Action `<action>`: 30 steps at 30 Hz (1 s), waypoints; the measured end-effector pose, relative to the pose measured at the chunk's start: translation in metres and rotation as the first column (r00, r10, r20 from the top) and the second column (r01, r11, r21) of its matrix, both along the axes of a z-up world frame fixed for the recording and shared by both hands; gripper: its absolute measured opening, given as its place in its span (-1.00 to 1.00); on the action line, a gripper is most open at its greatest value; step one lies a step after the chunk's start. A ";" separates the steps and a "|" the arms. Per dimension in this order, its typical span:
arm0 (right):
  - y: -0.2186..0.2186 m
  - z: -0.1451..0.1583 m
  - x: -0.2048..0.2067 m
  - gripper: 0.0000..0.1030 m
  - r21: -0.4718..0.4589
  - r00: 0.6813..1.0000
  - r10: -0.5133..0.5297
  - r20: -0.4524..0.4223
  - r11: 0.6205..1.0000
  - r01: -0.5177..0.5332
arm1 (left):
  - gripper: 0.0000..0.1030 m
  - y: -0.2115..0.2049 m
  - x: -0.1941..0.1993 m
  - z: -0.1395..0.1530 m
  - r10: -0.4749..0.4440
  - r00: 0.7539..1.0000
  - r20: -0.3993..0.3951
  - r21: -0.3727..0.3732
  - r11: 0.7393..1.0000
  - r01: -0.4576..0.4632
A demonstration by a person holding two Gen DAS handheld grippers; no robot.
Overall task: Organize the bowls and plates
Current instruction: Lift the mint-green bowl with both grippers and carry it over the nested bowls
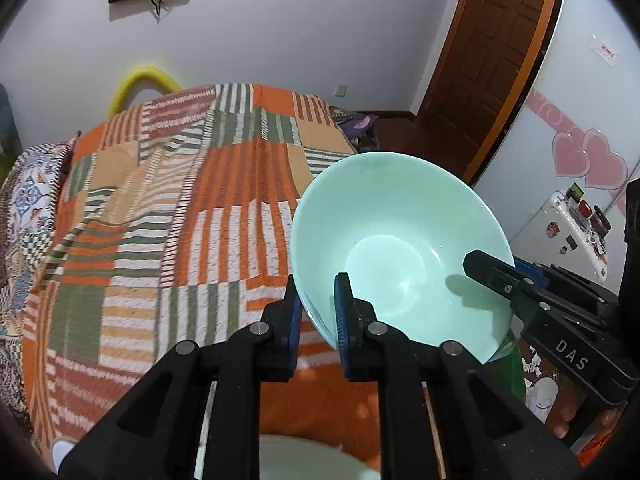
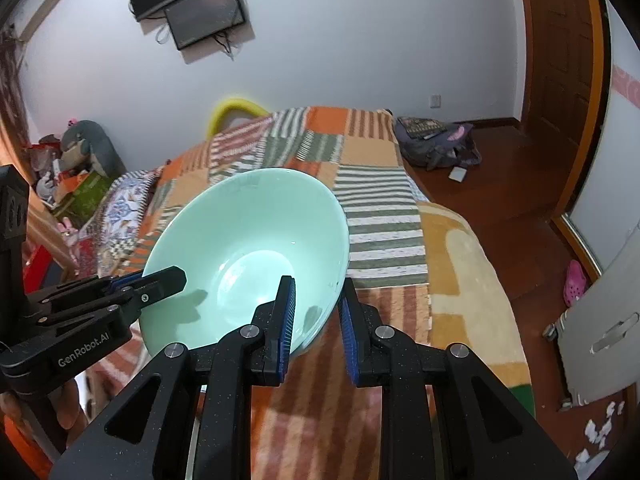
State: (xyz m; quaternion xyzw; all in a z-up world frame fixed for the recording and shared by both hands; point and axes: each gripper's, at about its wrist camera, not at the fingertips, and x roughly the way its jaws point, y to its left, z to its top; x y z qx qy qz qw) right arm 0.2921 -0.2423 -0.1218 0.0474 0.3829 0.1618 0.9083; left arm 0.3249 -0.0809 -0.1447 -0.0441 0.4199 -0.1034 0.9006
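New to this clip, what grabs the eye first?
The mint green bowl, tilted and held in the air over the bed, with the left gripper clamped on its near rim and the right gripper on the opposite rim. Behind it, the orange, green and white striped patchwork blanket covers the bed, and a dark screen hangs on the white wall.

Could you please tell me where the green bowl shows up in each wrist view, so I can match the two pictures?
Left wrist view: the green bowl sits right of centre, its rim clamped by the left gripper.
Right wrist view: the green bowl sits left of centre, its rim clamped by the right gripper.
Shared landmark: the striped orange blanket behind the bowl.
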 end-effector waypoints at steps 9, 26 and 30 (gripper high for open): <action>0.021 0.020 -0.042 -0.61 0.028 0.997 0.045 0.058 0.999 -0.046 | -0.71 0.028 -0.061 0.029 0.037 0.998 0.044 -0.002 0.999 -0.037; 0.078 0.020 -0.091 -0.60 0.031 0.979 0.189 0.072 0.981 -0.191 | -0.70 0.096 -0.160 0.033 0.123 0.991 0.051 -0.010 0.992 -0.123; 0.095 0.017 -0.101 -0.60 0.020 0.971 0.230 0.070 0.972 -0.232 | -0.69 0.113 -0.178 0.029 0.155 0.987 0.047 -0.014 0.988 -0.155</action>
